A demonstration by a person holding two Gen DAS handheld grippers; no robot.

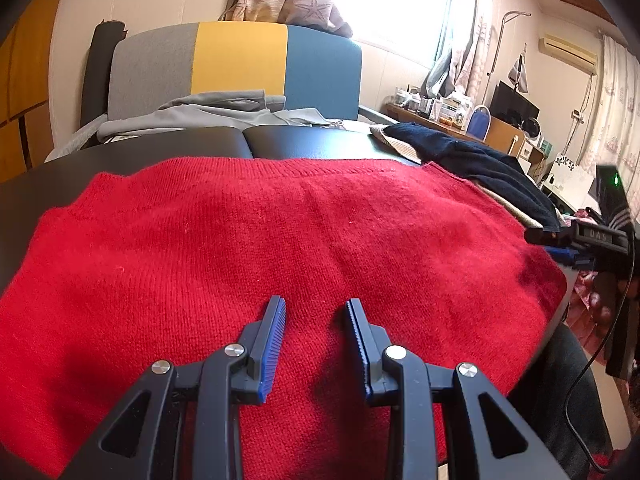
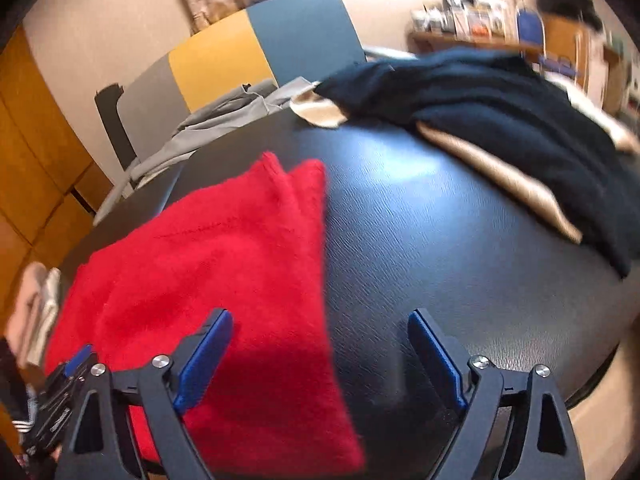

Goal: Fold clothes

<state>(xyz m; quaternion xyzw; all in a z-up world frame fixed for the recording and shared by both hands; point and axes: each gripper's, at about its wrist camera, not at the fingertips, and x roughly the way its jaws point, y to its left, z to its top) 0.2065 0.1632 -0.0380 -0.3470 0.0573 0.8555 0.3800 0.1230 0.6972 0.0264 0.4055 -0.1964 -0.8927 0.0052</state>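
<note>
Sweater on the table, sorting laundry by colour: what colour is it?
Red sweater, plain knit; clearest in the left wrist view.

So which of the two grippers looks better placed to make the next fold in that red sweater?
Probably the left gripper: it hangs open right over the middle of the red sweater. The right gripper is open too, but straddles the sweater's side edge, half over bare black table.

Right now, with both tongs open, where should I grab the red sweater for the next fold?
Probably the red sweater by its free right edge, which lies flat and straight on the black table. Slide the right tongs in from the bare-table side, one finger under. The left tongs hover mid-fabric, offering no edge.
</note>
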